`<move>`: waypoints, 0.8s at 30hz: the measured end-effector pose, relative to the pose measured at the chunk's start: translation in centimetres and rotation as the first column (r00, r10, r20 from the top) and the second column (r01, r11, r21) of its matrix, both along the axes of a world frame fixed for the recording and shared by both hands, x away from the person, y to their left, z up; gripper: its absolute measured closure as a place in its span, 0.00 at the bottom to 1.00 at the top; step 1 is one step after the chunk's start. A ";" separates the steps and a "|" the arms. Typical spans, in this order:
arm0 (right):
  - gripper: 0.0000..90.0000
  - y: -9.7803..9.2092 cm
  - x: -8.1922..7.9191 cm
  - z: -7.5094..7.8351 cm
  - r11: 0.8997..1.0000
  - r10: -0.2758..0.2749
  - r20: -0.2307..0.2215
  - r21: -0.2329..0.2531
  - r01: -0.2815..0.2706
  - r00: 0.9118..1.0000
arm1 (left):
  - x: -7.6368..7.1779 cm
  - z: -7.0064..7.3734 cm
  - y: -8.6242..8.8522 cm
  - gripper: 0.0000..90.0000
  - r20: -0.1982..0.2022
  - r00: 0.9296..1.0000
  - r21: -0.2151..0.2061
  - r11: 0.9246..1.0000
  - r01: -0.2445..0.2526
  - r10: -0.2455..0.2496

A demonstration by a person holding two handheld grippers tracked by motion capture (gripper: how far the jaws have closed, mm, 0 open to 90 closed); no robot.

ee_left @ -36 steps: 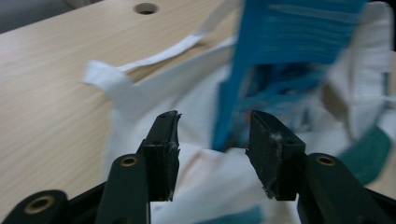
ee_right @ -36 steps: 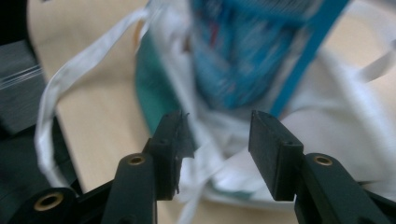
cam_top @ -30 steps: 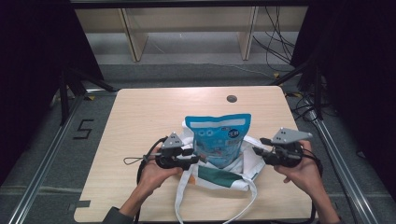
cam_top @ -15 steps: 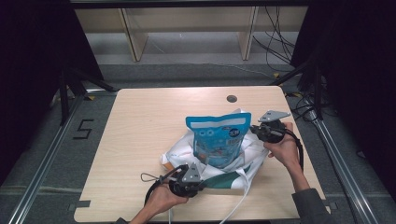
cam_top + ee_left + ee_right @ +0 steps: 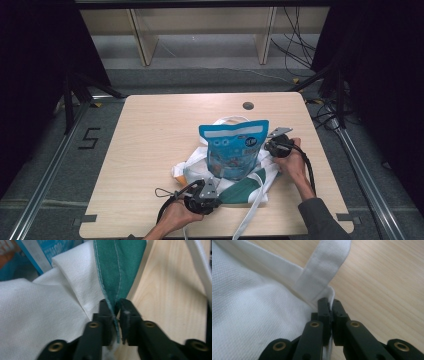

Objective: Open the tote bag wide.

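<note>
The white tote bag [image 5: 200, 167] lay crumpled in the lower middle of the frame on the pale wooden surface [image 5: 150, 135], with a blue snack pouch [image 5: 232, 147] standing upright in its mouth and a green panel [image 5: 240, 192] of the bag spread flat toward the bottom edge. The left gripper [image 5: 212, 192], held in a hand at the bottom centre, had its fingers [image 5: 106, 312] closed almost together on the stitched edge of that green panel [image 5: 117, 270], the cloth pinched between them and bare wood showing just to the right. The right gripper [image 5: 272, 145] sat at the right side of the pouch, above and to the right of the other, well apart from it. Its fingers [image 5: 323, 307] were clamped tight on the white hem of the bag [image 5: 249, 315], just below where a strap [image 5: 324, 267] was sewn on and folded away toward the upper right of that view. Loose white straps [image 5: 250, 215] trailed off toward the bottom edge of the surface
</note>
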State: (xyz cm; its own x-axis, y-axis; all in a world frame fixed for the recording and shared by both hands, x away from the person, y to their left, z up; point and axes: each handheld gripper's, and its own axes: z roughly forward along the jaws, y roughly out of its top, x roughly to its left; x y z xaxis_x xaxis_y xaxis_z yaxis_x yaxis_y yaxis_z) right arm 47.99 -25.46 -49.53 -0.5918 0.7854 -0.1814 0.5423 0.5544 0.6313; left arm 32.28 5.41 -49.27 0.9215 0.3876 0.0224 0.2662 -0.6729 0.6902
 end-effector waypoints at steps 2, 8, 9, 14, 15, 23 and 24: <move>0.79 -0.7 -0.1 0.8 0.998 -0.043 0.011 0.054 0.042 0.999 | -0.3 1.3 0.4 0.69 0.027 0.999 -0.025 0.999 -0.027 0.028; 0.57 -2.4 -3.2 5.6 0.965 -0.077 0.102 0.259 0.049 0.992 | 1.2 6.6 2.8 0.49 0.080 0.985 -0.156 0.978 -0.137 0.151; 0.56 -2.3 -4.0 6.2 0.964 -0.044 0.108 0.264 0.014 0.993 | 1.8 7.1 3.2 0.48 0.085 0.981 -0.164 0.973 -0.161 0.176; 0.53 -0.4 -8.2 7.3 0.949 0.133 0.030 0.286 -0.136 0.991 | 5.7 7.2 4.8 0.46 0.112 0.947 -0.104 0.951 -0.291 0.302; 0.53 0.2 -8.9 7.4 0.940 0.180 0.016 0.290 -0.177 0.984 | 6.5 6.8 4.9 0.45 0.127 0.942 -0.071 0.950 -0.305 0.312; 0.49 4.3 -11.3 6.0 0.889 0.399 -0.032 0.260 -0.378 0.916 | 10.7 5.0 4.7 0.59 0.076 0.948 -0.042 0.951 -0.308 0.310; 0.49 4.3 -11.3 6.0 0.889 0.399 -0.032 0.260 -0.378 0.916 | 10.7 5.0 4.7 0.63 0.076 0.948 -0.042 0.951 -0.308 0.310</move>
